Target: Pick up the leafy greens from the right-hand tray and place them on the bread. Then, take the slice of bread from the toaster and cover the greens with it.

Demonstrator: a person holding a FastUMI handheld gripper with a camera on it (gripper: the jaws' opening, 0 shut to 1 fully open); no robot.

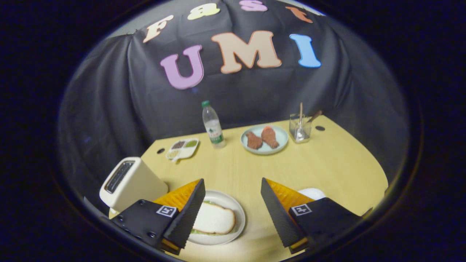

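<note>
While my tool [233,211] stands wide and holds nothing, the bread [214,218] already covers the greens [209,202] on the near plate [236,214]; I should withdraw slowly upward.

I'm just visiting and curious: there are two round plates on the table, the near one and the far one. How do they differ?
The near plate is white and holds a bread slice with green showing under its edge; the far plate is pale blue-green and holds two brown, drumstick-like pieces. The near plate sits just ahead of the open gripper, partly behind one finger; the far plate sits beyond, between a water bottle and a glass. Both lie flat on the table.
</note>
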